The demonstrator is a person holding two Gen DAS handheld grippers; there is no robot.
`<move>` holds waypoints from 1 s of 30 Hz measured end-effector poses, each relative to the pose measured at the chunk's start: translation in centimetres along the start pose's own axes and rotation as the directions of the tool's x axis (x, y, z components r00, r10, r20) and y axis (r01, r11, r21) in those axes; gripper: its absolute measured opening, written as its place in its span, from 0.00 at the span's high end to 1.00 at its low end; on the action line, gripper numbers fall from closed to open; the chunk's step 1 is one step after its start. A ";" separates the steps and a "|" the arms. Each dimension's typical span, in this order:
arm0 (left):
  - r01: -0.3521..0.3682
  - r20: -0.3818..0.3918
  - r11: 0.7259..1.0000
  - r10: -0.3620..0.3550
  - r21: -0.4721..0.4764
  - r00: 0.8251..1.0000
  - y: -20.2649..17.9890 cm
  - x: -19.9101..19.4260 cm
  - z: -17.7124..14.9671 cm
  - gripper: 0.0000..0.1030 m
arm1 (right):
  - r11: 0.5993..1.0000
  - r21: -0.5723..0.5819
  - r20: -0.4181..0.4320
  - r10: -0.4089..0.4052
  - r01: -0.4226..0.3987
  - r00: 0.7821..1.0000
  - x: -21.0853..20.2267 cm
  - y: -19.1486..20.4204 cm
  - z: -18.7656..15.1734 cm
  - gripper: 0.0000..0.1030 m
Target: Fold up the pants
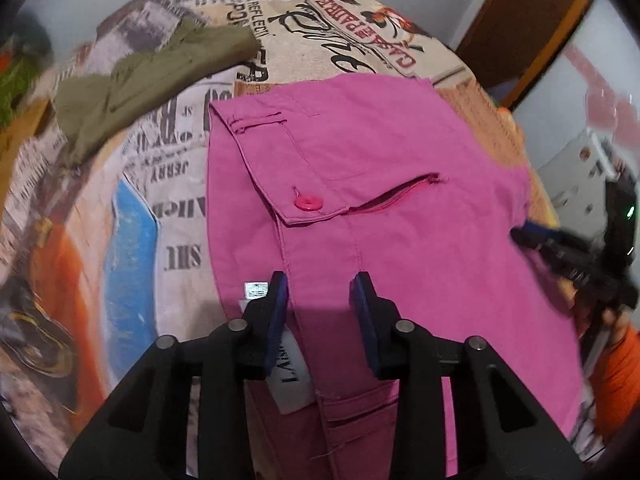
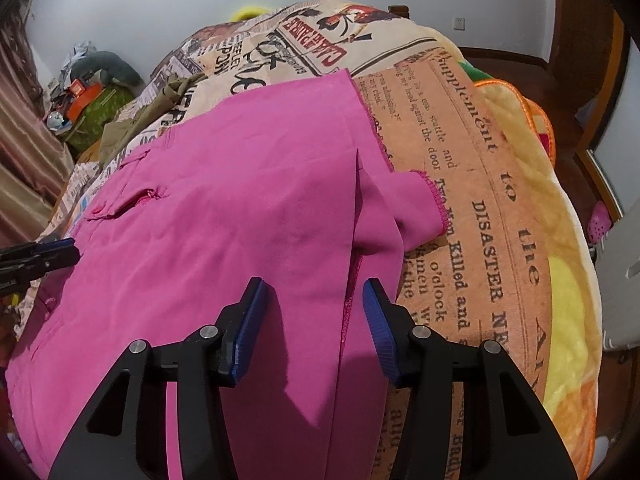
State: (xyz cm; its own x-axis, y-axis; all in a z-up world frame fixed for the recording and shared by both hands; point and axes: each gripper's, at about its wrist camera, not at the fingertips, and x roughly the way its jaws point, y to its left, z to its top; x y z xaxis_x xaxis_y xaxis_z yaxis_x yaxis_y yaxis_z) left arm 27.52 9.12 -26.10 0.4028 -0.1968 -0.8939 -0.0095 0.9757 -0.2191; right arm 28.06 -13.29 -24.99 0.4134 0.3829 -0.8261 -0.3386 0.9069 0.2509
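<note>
Pants [image 1: 380, 184], bright pink, lie flat on a bed with a newspaper-print blanket [image 2: 452, 200]. Left gripper [image 1: 319, 292] points steeply down at the waist end, fingers apart with a fabric ridge between them, whether pinched I can't tell. Right gripper [image 2: 316, 300] tilts down over the leg edge, fingers apart too. Farther back, an olive garment [image 1: 132, 88] sits crumpled.
</note>
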 end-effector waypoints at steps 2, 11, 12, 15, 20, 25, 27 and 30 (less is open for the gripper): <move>0.030 -0.014 0.999 -0.031 -0.037 0.999 0.4 0.2 0.1 0.67 | 1.000 0.000 -0.017 0.003 -0.003 1.000 0.3 0.0 0.0 0.54; -0.157 0.037 0.984 0.155 0.084 0.987 -1.5 -0.4 -0.6 0.89 | 0.999 -0.029 -0.006 -0.013 0.013 1.000 -0.2 0.6 -0.3 0.86; -0.178 0.052 0.979 0.173 0.099 0.984 -1.6 -0.6 -0.7 0.89 | 0.999 -0.034 -0.004 -0.014 0.014 1.000 -0.3 0.6 -0.4 0.87; -0.223 0.095 0.968 0.213 0.114 0.973 -1.5 -1.4 -0.8 0.94 | 0.998 -0.052 0.002 -0.029 0.029 1.000 -0.4 1.0 -0.5 0.90; -0.294 0.065 0.956 0.291 0.027 0.954 2.2 -1.8 -1.1 0.99 | 0.997 -0.058 0.008 -0.055 0.056 0.998 -0.4 1.4 -0.8 0.91; -0.249 0.075 0.968 0.249 -0.002 0.966 3.6 -3.2 -1.8 0.98 | 0.996 -0.063 0.005 -0.069 0.069 0.998 -0.4 1.6 -0.9 0.91; -0.249 0.102 0.968 0.247 0.013 0.964 2.9 -4.0 -1.6 0.96 | 0.994 -0.074 0.001 -0.087 0.086 0.996 -0.5 1.8 -0.7 0.88; -0.232 0.118 0.972 0.226 0.040 0.967 1.8 -4.3 -0.8 0.81 | 0.990 -0.090 -0.008 -0.114 0.113 0.993 -0.9 2.1 -0.4 0.87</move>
State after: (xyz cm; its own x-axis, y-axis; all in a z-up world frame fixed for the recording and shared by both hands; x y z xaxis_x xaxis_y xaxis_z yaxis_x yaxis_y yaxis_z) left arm 25.08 11.61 -22.94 0.4956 0.0421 -0.8675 -0.0662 0.9977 0.0106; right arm 26.66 -11.83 -23.96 0.4424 0.2758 -0.8534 -0.3650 0.9245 0.1096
